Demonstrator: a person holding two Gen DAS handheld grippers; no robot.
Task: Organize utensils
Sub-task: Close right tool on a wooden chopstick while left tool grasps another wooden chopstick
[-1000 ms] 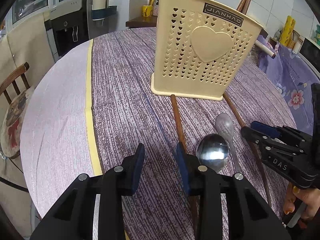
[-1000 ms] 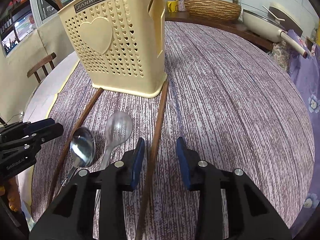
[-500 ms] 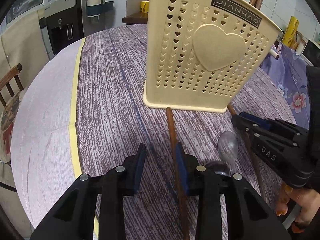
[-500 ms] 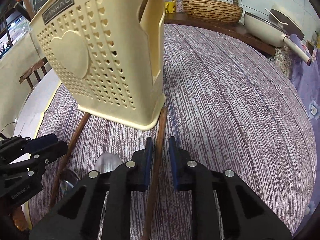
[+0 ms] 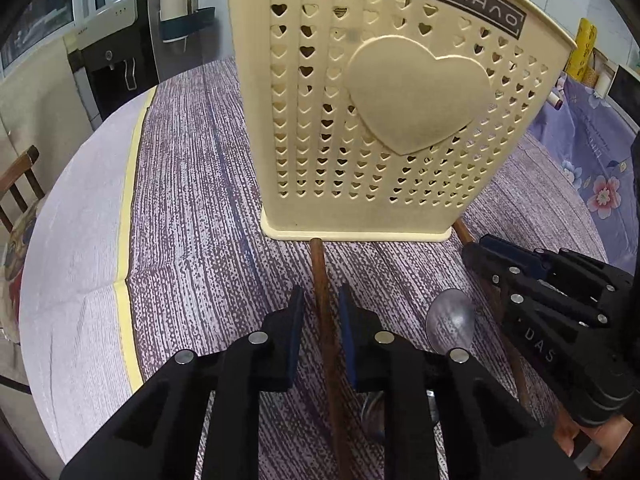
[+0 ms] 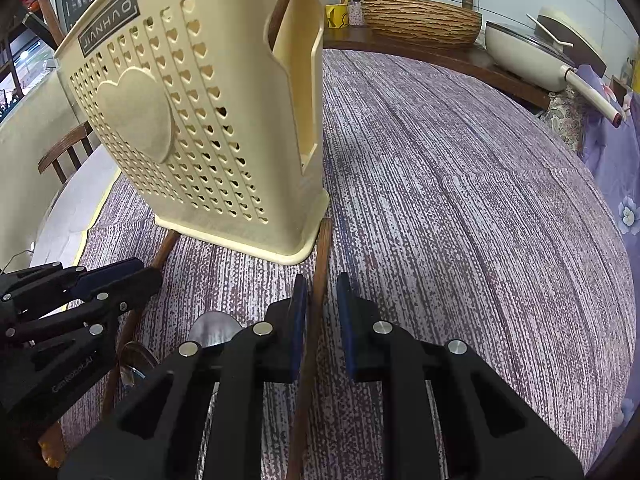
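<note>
**Both grippers astride wooden chopsticks in front of the utensil holder**

Left wrist view: the left gripper (image 5: 320,316) is low over the bench (image 5: 192,208), its fingers (image 5: 294,332) partly open with a narrow gap. A brown wooden chopstick (image 5: 322,320) lies lengthwise in that gap; whether the blue pads touch it cannot be told. The far tip of this chopstick meets the base of the cream utensil holder (image 5: 380,120), which stands upright on the purple striped cloth and is pierced with heart-shaped holes around a raised heart. To the right, a metal spoon (image 5: 450,322) lies bowl-far on the cloth, just beside the left gripper's right finger.

Right wrist view: the right gripper (image 6: 322,312) is also low, fingers (image 6: 344,320) parted by a similar narrow gap. A second chopstick (image 6: 320,280) runs between them, closer to the left pad; contact is not resolvable. Its far end reaches the holder's near right corner (image 6: 312,248). Two spoon bowls, one (image 6: 214,328) just left of this gripper and a second spoon (image 6: 136,356) farther left, are partly hidden behind the gripper bodies. A woven basket (image 6: 420,20) and a white pan (image 6: 532,56) sit at the far side.
</note>
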